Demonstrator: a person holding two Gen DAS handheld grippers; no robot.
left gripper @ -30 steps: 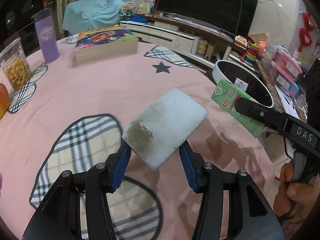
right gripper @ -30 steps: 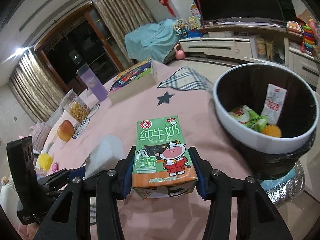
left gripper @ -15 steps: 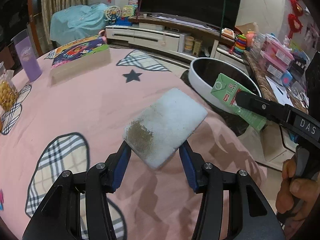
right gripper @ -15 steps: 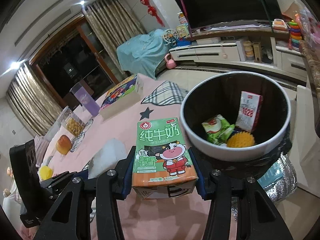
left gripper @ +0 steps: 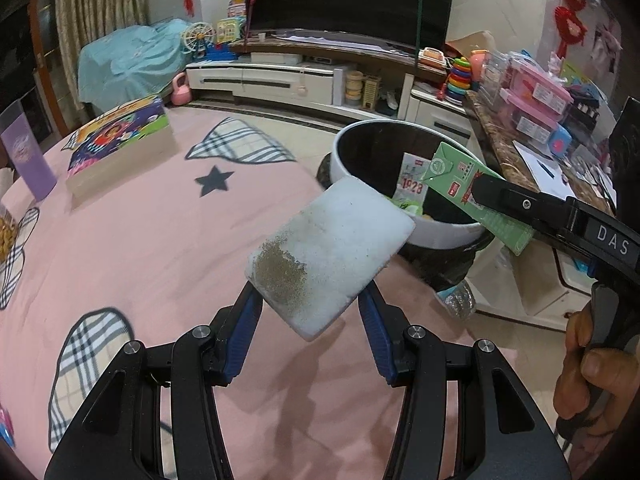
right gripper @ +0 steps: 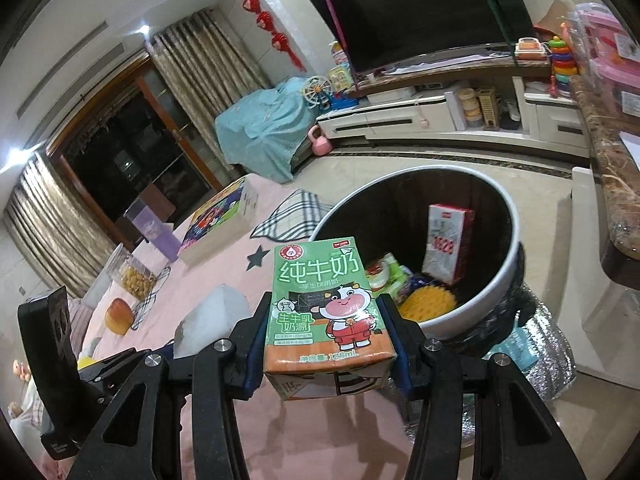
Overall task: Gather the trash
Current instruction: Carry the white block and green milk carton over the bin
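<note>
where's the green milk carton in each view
Left wrist: green milk carton at right of centre, clamped in the right gripper, over the trash bin.
Right wrist: carton at lower centre, between the blue pads.
Shared landmark: the trash bin with its white rim.

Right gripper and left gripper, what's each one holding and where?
Right gripper clamps the milk carton by its lower side walls. Left gripper pinches the dirty white sponge by its near, stained end.

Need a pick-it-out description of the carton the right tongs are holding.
Find the white-rimmed black trash bin beside the pink-clothed table. At its near rim, the right tongs clamp a green milk carton. Its cartoon cow and orange bottom band distinguish it from the white-and-red carton inside the bin.
</note>
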